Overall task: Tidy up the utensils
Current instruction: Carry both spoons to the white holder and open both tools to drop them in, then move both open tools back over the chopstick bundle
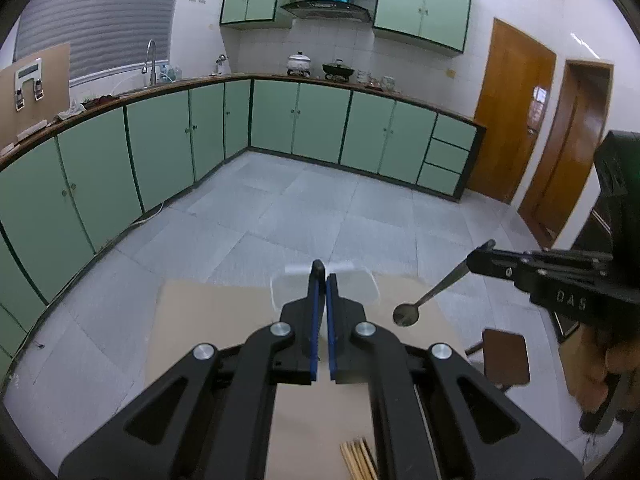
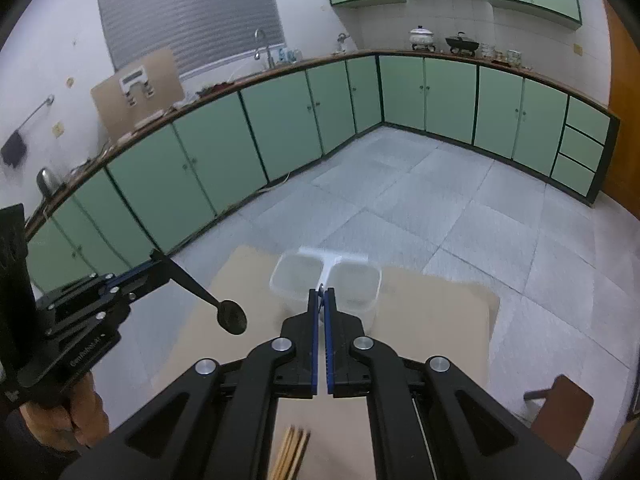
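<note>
My left gripper [image 1: 323, 280] is shut on the black handle of a dark spoon [image 2: 231, 316]; in the right wrist view the spoon slants down from it, bowl low, left of the holder. My right gripper [image 2: 321, 294] is shut on a metal spoon [image 1: 406, 314], whose bowl hangs over the table's right part in the left wrist view. A clear two-compartment plastic holder [image 2: 352, 280] with a white handle stands at the table's far edge, just beyond both grippers; it also shows in the left wrist view [image 1: 366, 286]. Both compartments look empty.
The tan table top [image 2: 432, 312] carries a bundle of wooden chopsticks [image 2: 294, 456] at its near edge, also showing in the left wrist view [image 1: 358, 460]. A brown stool [image 2: 562, 416] stands to the right. Green cabinets [image 2: 448, 96] line the far walls across a grey tiled floor.
</note>
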Demonstrator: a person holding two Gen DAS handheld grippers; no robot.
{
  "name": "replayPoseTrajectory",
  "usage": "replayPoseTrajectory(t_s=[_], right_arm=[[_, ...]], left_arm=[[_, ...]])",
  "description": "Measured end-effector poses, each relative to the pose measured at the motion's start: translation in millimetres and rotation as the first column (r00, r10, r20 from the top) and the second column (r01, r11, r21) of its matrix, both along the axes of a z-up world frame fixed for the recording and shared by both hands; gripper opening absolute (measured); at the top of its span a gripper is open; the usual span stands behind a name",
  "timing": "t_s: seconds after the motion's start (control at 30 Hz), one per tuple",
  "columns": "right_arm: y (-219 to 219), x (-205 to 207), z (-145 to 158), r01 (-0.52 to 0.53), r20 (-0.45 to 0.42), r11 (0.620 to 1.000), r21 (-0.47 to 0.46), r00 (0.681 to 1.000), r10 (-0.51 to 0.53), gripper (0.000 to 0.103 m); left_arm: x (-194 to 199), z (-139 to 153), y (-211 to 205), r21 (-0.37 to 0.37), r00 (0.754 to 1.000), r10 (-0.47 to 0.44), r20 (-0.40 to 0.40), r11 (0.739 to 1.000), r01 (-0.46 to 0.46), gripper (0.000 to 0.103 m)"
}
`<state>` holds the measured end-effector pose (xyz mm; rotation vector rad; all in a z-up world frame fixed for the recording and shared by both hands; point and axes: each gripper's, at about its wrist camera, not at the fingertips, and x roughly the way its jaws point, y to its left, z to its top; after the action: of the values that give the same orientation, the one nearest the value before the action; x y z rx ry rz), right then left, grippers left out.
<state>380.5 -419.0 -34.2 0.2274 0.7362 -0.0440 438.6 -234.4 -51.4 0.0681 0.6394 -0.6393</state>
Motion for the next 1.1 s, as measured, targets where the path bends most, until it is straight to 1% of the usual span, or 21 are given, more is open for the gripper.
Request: replayPoseTrajectory(t_s=[0.1, 0.2, 0.3, 0.4, 0.43, 0.5, 0.57, 0.6, 0.63, 0.67, 0.7, 0.73, 0.77, 0.8, 0.83, 0.87, 0.9, 0.93, 1.03, 1.1], right_arm=[[-9, 30, -5, 0.011, -0.003, 1.000, -0.007, 1.000, -0.011, 0.003], [-20, 57, -21, 0.024, -0.022, 1.000, -0.014, 0.999, -0.025, 0.003], [-32, 78, -43, 0.038, -0.051, 0.999, -0.004, 0.998, -0.038, 0.003], [-41, 93, -67, 0.046, -0.082, 0.999, 0.013, 0.996, -0.045, 0.003], [-42, 95, -72, 0.043, -0.090, 0.999, 0.018, 0.995, -0.041, 0.003], [-44, 99, -85, 0.041, -0.108, 0.999, 0.021, 0.993, -0.038, 0.004], [-47, 101, -95, 0.049, -0.120, 0.998, 0.027, 0.992, -0.046, 0.007], [-48, 100, -98, 0.053, -0.123, 0.998, 0.031, 0.991, -0.049, 0.018], [-47, 101, -98, 0.061, -0.121, 0.998, 0.031, 0.991, -0.057, 0.029], [-50, 98, -98, 0.076, -0.115, 0.997, 0.029, 0.991, -0.072, 0.032], [-48, 97, -96, 0.083, -0.111, 0.996, 0.029, 0.991, -0.079, 0.035], [-48, 97, -93, 0.087, -0.108, 0.996, 0.032, 0.991, -0.083, 0.035], [-49, 94, -91, 0.088, -0.104, 0.995, 0.036, 0.991, -0.084, 0.036], [-50, 89, -87, 0.092, -0.096, 0.995, 0.040, 0.992, -0.088, 0.039], [-50, 83, -82, 0.099, -0.086, 0.994, 0.037, 0.992, -0.096, 0.044], [-50, 80, -78, 0.106, -0.079, 0.994, 0.031, 0.991, -0.104, 0.047], [-50, 73, -72, 0.118, -0.065, 0.993, 0.020, 0.991, -0.117, 0.052], [-48, 65, -67, 0.126, -0.053, 0.992, 0.011, 0.991, -0.126, 0.055], [-44, 38, -56, 0.137, -0.026, 0.990, -0.016, 0.990, -0.137, 0.055], [-37, 8, -53, 0.140, -0.002, 0.990, -0.018, 0.990, -0.140, 0.056]], left_arm=[[29, -3, -18, -0.010, 1.000, 0.007, 0.000, 1.000, -0.007, 0.003], [57, -17, -33, -0.004, 1.000, 0.019, -0.012, 1.000, -0.019, 0.003], [79, -39, -45, 0.013, 0.999, 0.027, -0.037, 1.000, -0.026, 0.003], [98, -64, -50, 0.016, 0.996, 0.033, -0.084, 0.999, -0.031, 0.003], [103, -74, -52, 0.020, 0.994, 0.035, -0.104, 0.999, -0.033, 0.003], [109, -86, -53, 0.029, 0.992, 0.035, -0.120, 0.999, -0.032, 0.003], [113, -94, -52, 0.043, 0.991, 0.040, -0.125, 0.998, -0.035, 0.003], [114, -97, -51, 0.048, 0.990, 0.047, -0.131, 0.998, -0.041, 0.004], [115, -99, -47, 0.048, 0.990, 0.053, -0.133, 0.998, -0.047, 0.007], [115, -100, -44, 0.051, 0.989, 0.059, -0.138, 0.997, -0.053, 0.011], [113, -98, -41, 0.053, 0.989, 0.071, -0.132, 0.997, -0.064, 0.024], [110, -96, -36, 0.054, 0.989, 0.080, -0.120, 0.996, -0.074, 0.036], [105, -90, -31, 0.052, 0.991, 0.088, -0.102, 0.995, -0.083, 0.041], [100, -82, -26, 0.046, 0.992, 0.092, -0.082, 0.995, -0.089, 0.053], [93, -75, -21, 0.044, 0.993, 0.097, -0.066, 0.995, -0.094, 0.065], [87, -67, -15, 0.040, 0.994, 0.102, -0.044, 0.994, -0.100, 0.071], [75, -58, -7, 0.034, 0.994, 0.108, -0.015, 0.994, -0.108, 0.078], [64, -50, 0, 0.030, 0.994, 0.111, 0.006, 0.993, -0.111, 0.081], [32, -37, 19, 0.033, 0.994, 0.105, 0.041, 0.994, -0.106, 0.082], [8, -33, 33, 0.028, 0.993, 0.104, 0.056, 0.994, -0.105, 0.085]])
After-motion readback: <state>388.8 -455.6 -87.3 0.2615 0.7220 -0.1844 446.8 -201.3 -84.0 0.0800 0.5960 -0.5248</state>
